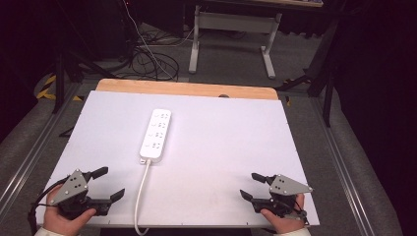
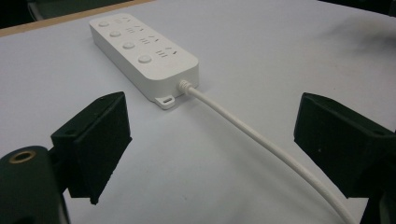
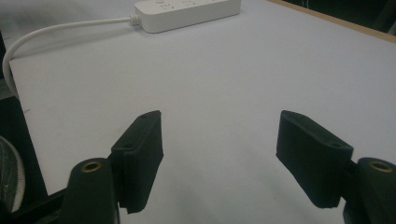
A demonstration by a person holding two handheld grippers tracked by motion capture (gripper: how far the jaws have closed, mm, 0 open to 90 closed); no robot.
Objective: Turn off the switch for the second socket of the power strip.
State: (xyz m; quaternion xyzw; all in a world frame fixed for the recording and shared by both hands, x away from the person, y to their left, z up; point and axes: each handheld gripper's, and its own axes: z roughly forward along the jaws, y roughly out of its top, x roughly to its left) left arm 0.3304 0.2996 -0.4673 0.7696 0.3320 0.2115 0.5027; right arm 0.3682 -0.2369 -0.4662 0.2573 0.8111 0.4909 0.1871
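Both grippers, left (image 1: 105,183) and right (image 1: 251,186), have jaws wide apart, holding nothing. To grab the power strip (image 1: 156,134) well, come in slowly from both ends.

The white plastic power strip's (image 1: 155,134) socket markings are too small to read, and its white round cable (image 1: 140,196) runs off the surface's (image 1: 221,147) near edge.
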